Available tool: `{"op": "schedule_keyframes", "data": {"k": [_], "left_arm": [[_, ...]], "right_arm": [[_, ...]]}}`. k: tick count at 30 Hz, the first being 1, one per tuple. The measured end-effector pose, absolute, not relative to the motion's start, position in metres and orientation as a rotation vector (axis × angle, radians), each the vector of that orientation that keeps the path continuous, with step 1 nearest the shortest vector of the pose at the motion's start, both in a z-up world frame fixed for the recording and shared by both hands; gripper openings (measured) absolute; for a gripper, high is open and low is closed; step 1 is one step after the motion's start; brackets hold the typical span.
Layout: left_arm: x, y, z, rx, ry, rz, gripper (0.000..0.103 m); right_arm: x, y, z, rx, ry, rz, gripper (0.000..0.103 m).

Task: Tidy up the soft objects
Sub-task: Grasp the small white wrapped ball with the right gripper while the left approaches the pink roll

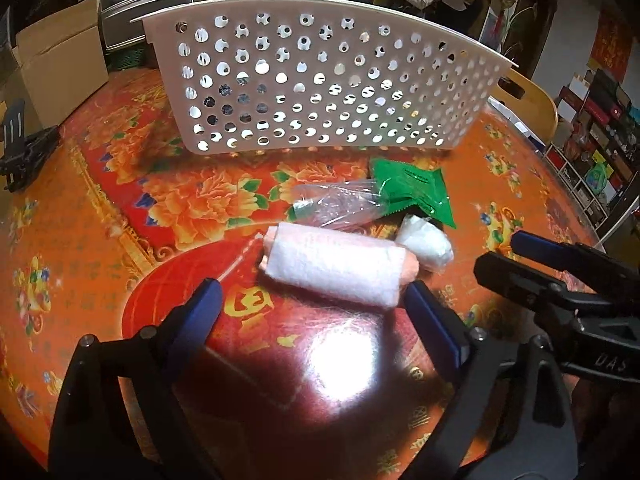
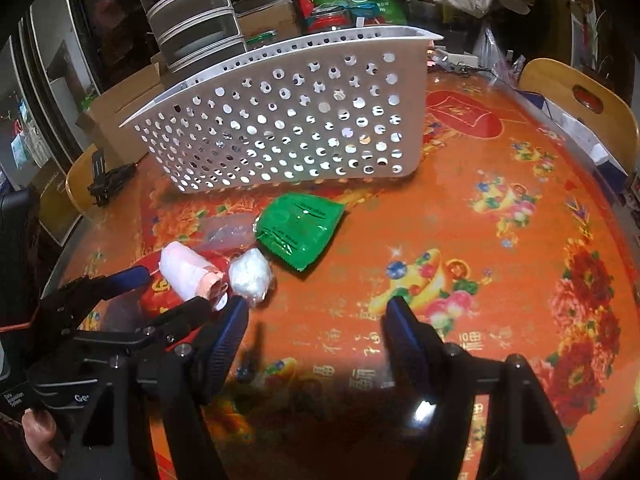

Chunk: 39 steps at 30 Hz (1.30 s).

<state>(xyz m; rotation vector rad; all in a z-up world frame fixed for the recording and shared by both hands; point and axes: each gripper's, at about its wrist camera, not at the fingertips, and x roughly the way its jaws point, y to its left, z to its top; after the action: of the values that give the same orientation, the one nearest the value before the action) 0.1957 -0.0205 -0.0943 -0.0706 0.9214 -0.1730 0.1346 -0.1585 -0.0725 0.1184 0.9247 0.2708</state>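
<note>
A rolled pink-and-white towel (image 1: 334, 270) lies on the red floral table. My left gripper (image 1: 312, 294) is open, its blue fingers on either side of the towel's near end, not closed on it. Beside the towel lie a small white plastic-wrapped bundle (image 1: 426, 246), a clear crumpled plastic bag (image 1: 334, 204) and a green packet (image 1: 416, 188). A white perforated basket (image 1: 320, 80) stands behind them. My right gripper (image 2: 316, 312) is open and empty, low over the table to the right of the towel (image 2: 188, 274), the bundle (image 2: 252, 274) and the green packet (image 2: 298, 230).
Cardboard boxes (image 1: 60, 68) and stacked drawers (image 2: 192, 12) stand behind the basket (image 2: 280, 120). A black clamp (image 1: 20, 144) sits at the table's left edge. Wooden chair backs (image 2: 584, 100) stand at the far right. A shelf of goods (image 1: 596, 136) is on the right.
</note>
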Motion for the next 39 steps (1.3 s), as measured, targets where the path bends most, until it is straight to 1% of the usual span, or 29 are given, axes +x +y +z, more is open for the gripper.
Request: {"op": "schedule_keyframes", "data": {"k": [1, 5, 11, 12, 15, 16, 17, 19, 20, 21, 22, 27, 32, 39], "left_arm": [[0.195, -0.02, -0.094, -0.07, 0.919, -0.176, 0.087], [0.193, -0.018, -0.093, -0.06, 0.914, -0.169, 0.076], [0.189, -0.016, -0.093, -0.023, 0.918, -0.19, 0.076], [0.188, -0.015, -0.093, -0.015, 0.919, -0.195, 0.076], [0.187, -0.012, -0.094, -0.005, 0.92, -0.202, 0.077], [0.188, -0.011, -0.094, -0.003, 0.921, -0.203, 0.078], [0.188, -0.011, -0.095, -0.003, 0.923, -0.207, 0.08], [0.189, -0.011, -0.095, -0.003, 0.926, -0.216, 0.085], [0.189, -0.012, -0.096, -0.003, 0.929, -0.22, 0.087], [0.19, -0.012, -0.096, -0.001, 0.932, -0.221, 0.089], [0.191, -0.013, -0.097, 0.001, 0.935, -0.221, 0.09], [0.195, -0.016, -0.098, 0.015, 0.943, -0.207, 0.092], [0.201, -0.021, -0.099, 0.028, 0.947, -0.199, 0.093], [0.21, -0.029, -0.099, 0.038, 0.951, -0.179, 0.093]], "right_arm": [[0.135, -0.158, -0.073, 0.128, 0.926, 0.28, 0.071], [0.139, -0.151, -0.073, 0.141, 0.937, 0.323, 0.071], [0.154, -0.128, -0.076, 0.11, 0.956, 0.382, 0.071], [0.157, -0.123, -0.077, 0.101, 0.959, 0.392, 0.07], [0.161, -0.115, -0.079, 0.089, 0.968, 0.413, 0.061], [0.163, -0.113, -0.079, 0.08, 0.967, 0.412, 0.055], [0.163, -0.11, -0.079, 0.071, 0.969, 0.413, 0.053], [0.164, -0.107, -0.079, 0.043, 0.972, 0.407, 0.042], [0.164, -0.105, -0.08, 0.022, 0.969, 0.397, 0.039], [0.165, -0.103, -0.08, 0.005, 0.968, 0.388, 0.032], [0.164, -0.102, -0.08, -0.012, 0.968, 0.384, 0.029], [0.16, -0.113, -0.077, -0.005, 0.953, 0.39, 0.028], [0.147, -0.136, -0.065, 0.036, 0.91, 0.387, 0.028], [0.136, -0.16, -0.063, 0.069, 0.899, 0.381, 0.028]]}}
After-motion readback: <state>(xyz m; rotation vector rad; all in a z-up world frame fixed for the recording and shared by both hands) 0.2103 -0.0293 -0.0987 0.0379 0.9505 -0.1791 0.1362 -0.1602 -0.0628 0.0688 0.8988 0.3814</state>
